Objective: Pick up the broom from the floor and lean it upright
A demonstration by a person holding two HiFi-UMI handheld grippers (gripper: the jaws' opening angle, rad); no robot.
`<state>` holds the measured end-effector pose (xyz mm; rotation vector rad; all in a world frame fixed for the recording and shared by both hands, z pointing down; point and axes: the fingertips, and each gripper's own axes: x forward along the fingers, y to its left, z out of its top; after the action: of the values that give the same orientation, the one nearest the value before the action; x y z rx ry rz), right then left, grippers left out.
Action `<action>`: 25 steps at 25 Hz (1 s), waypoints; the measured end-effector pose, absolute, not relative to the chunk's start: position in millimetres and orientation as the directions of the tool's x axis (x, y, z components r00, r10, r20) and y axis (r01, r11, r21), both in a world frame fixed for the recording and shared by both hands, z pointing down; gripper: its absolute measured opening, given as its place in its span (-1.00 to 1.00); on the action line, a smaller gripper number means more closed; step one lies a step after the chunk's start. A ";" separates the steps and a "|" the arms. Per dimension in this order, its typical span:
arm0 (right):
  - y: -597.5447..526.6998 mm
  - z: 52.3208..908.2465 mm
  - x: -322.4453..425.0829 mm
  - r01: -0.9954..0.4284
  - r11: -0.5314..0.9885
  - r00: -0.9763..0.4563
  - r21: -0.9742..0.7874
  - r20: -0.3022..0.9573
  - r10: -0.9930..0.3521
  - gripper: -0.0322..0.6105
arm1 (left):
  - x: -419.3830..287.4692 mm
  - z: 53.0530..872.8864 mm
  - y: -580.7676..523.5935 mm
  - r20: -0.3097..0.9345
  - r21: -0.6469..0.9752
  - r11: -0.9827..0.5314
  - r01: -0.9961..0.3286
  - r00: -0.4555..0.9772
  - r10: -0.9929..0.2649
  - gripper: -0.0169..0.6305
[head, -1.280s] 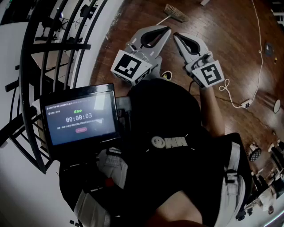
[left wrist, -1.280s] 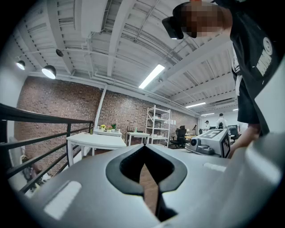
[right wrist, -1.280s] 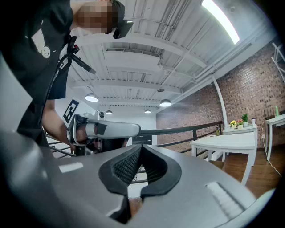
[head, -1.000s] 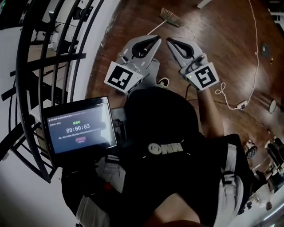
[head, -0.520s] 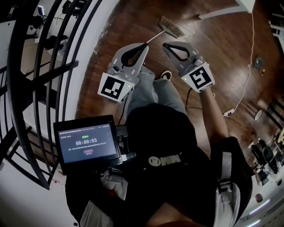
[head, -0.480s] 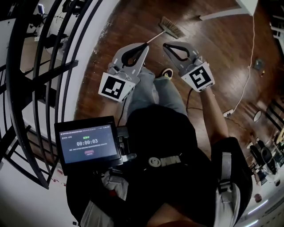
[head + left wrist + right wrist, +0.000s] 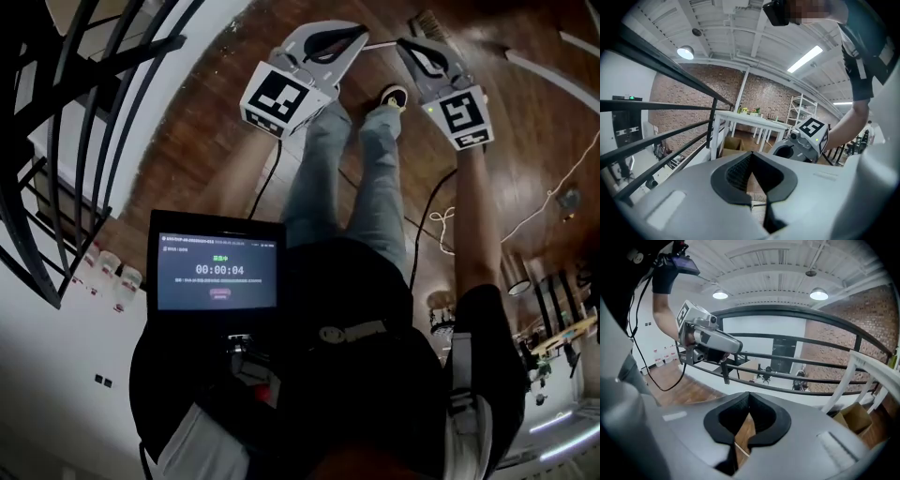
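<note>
The broom lies on the wooden floor; in the head view its thin handle (image 7: 380, 45) runs between the two gripper tips and its brush head (image 7: 431, 22) shows at the top edge. My left gripper (image 7: 361, 31) is shut and holds nothing, as is my right gripper (image 7: 403, 44). Both hang above the floor, short of the broom. In the left gripper view the shut left gripper (image 7: 751, 157) frames the broom's bristles (image 7: 756, 197) below. In the right gripper view the shut right gripper (image 7: 749, 394) frames a sliver of handle (image 7: 741, 449).
A black metal railing (image 7: 56, 141) runs along the left. The person's legs and a shoe (image 7: 392, 94) stand just behind the broom. A cable (image 7: 441, 220) trails on the floor at right. Ahead stand a white table (image 7: 754, 122) and a cardboard box (image 7: 733, 143).
The person has stepped toward the broom. Both grippers have gone forward and down, so the handle now lies between their tips in the head view. Both stay shut.
</note>
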<state>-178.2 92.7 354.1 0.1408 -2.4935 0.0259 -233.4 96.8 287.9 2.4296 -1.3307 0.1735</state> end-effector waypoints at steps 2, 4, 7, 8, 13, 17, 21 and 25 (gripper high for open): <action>94.8 373.9 -189.1 -0.080 0.997 -0.779 -0.010 0.624 -0.056 -0.89 | -244.2 299.5 93.1 0.310 0.226 -0.468 -0.854 0.519 -0.797 -0.90; 108.7 403.6 -190.1 -0.023 0.999 -0.745 -0.049 0.667 0.016 -0.88 | -250.8 318.9 100.0 0.342 0.237 -0.431 -0.871 0.490 -0.802 -0.90; 108.6 466.7 -179.0 0.038 0.996 -0.687 -0.081 0.721 0.085 -0.82 | -244.6 365.9 92.5 0.376 0.249 -0.414 -0.876 0.481 -0.792 -0.90; 112.8 491.3 -171.8 0.056 0.994 -0.664 -0.094 0.740 0.108 -0.75 | -238.0 386.5 94.2 0.390 0.256 -0.411 -0.875 0.483 -0.784 -0.90; 133.3 624.6 -149.8 0.145 0.974 -0.488 -0.173 0.844 0.222 -0.35 | -223.2 488.4 106.4 0.438 0.293 -0.394 -0.871 0.489 -0.754 -0.90; 139.7 723.2 -135.5 0.224 0.948 -0.335 -0.228 0.895 0.294 -0.23 | -220.5 549.0 109.4 0.440 0.316 -0.359 -0.879 0.470 -0.765 -0.72; 154.3 801.2 -125.1 0.312 0.915 -0.217 -0.255 0.919 0.330 -0.16 | -221.2 603.3 121.0 0.445 0.331 -0.314 -0.890 0.441 -0.780 -0.61; 163.3 870.6 -120.8 0.422 0.879 -0.142 -0.220 0.942 0.304 -0.15 | -230.0 642.0 131.8 0.454 0.334 -0.252 -0.908 0.390 -0.801 -0.62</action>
<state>-120.8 163.3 870.6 -0.5564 -1.7417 -0.1121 -230.0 131.8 642.0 2.1070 -1.4595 0.2573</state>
